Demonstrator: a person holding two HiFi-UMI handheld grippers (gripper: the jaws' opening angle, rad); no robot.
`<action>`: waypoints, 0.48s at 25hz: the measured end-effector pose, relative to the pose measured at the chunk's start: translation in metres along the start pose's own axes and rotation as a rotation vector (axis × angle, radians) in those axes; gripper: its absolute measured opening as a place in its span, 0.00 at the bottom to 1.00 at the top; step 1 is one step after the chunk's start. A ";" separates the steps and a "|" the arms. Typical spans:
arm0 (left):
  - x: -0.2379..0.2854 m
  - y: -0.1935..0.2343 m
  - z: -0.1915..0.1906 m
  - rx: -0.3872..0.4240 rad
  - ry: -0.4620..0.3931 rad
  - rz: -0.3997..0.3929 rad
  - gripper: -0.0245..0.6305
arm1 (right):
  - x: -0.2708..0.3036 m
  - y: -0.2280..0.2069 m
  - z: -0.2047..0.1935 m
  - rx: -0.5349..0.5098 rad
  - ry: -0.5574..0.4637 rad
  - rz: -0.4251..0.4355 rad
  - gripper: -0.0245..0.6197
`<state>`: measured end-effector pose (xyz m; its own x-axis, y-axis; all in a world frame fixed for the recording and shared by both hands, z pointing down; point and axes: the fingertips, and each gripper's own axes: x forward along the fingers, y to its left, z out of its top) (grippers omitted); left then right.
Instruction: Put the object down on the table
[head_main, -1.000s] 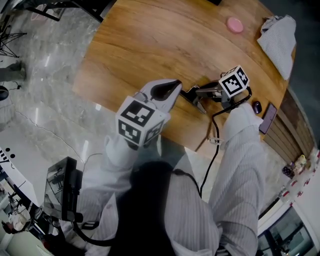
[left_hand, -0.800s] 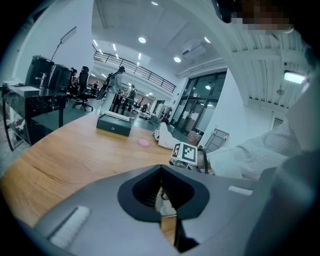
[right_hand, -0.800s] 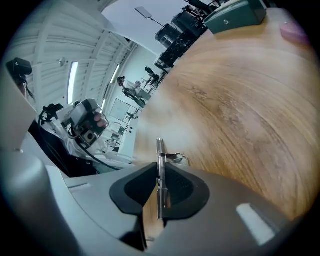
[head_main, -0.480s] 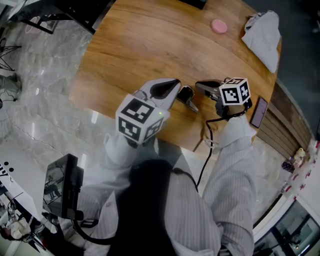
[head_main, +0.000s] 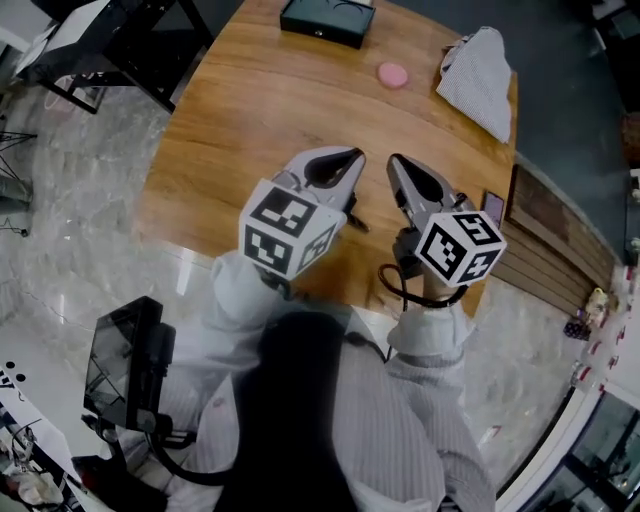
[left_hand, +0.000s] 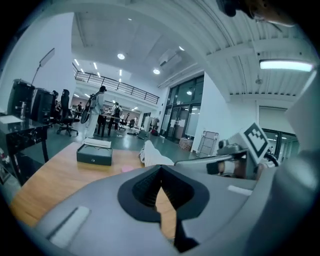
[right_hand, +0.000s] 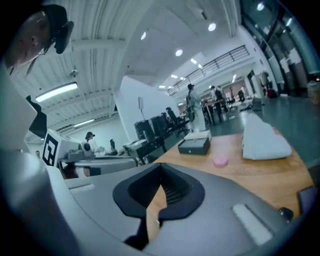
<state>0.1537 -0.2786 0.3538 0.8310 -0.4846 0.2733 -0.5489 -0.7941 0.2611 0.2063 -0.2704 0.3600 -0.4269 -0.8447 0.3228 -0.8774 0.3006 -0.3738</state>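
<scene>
Head view: the left claw (head_main: 352, 160) and right claw (head_main: 395, 162) hover side by side over the near part of the bench (head_main: 250, 110). A small dark object (head_main: 354, 221), likely the task's thing, lies on the wood between them, held by neither.
Left gripper view: the left claw is pressed together and empty.
Right gripper view: the right claw is likewise closed on nothing, so the putting-down looks done
</scene>
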 end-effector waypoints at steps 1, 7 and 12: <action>0.000 -0.005 0.005 0.010 -0.012 0.004 0.04 | -0.014 0.007 0.013 -0.015 -0.059 -0.030 0.06; 0.004 -0.010 0.023 0.014 -0.050 0.009 0.04 | -0.053 0.025 0.047 -0.133 -0.248 -0.183 0.06; 0.007 -0.018 0.024 0.015 -0.052 -0.013 0.04 | -0.058 0.025 0.051 -0.183 -0.263 -0.222 0.06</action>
<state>0.1719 -0.2765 0.3287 0.8417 -0.4925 0.2212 -0.5371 -0.8056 0.2501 0.2200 -0.2361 0.2870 -0.1721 -0.9757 0.1354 -0.9769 0.1514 -0.1505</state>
